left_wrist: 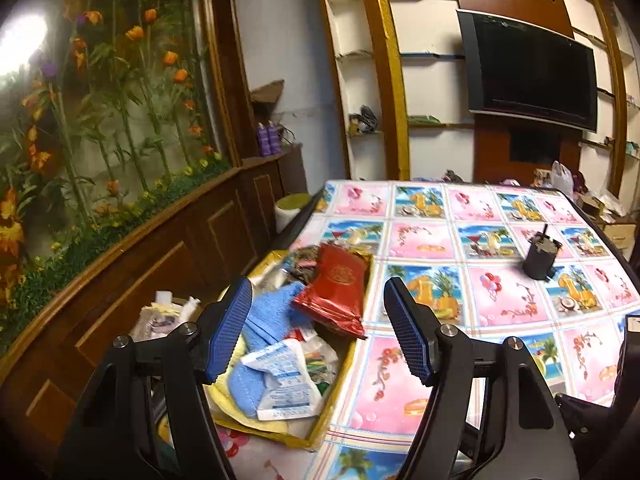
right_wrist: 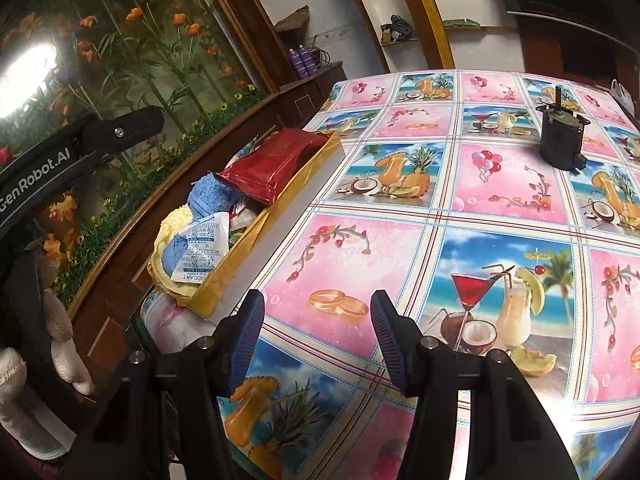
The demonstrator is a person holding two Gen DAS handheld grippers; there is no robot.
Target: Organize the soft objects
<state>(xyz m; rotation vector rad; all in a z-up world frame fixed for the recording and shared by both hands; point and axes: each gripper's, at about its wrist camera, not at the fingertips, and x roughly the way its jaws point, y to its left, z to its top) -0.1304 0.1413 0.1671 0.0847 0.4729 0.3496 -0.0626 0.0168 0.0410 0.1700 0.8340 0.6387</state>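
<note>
Our left gripper (left_wrist: 318, 330) hangs over the yellow box (left_wrist: 340, 392) at the table's (left_wrist: 500, 304) left edge, jaws apart and empty; our right gripper (right_wrist: 318, 338) waits over bare tablecloth, jaws also apart with nothing between them. The soft things already lie heaped in the box: a blue cloth (left_wrist: 260, 344), a white sachet (left_wrist: 286, 380) on top of it, and a red pouch (left_wrist: 334, 294) tilted across the far end. We judge the step in hand to be picking or tidying something in that box with the left claw. To do it well, we should come down on a raised fold of the cloth rather than the slick pouch, pinch one layer only, and lift slowly so the sachet slides off instead of riding along. Our left finger covers part of the box, so what lies under it we cannot tell; the small items at the far end are blurred. A black pot (left_wrist: 540, 258) stands well apart, mid-table, contents unclear.
</note>
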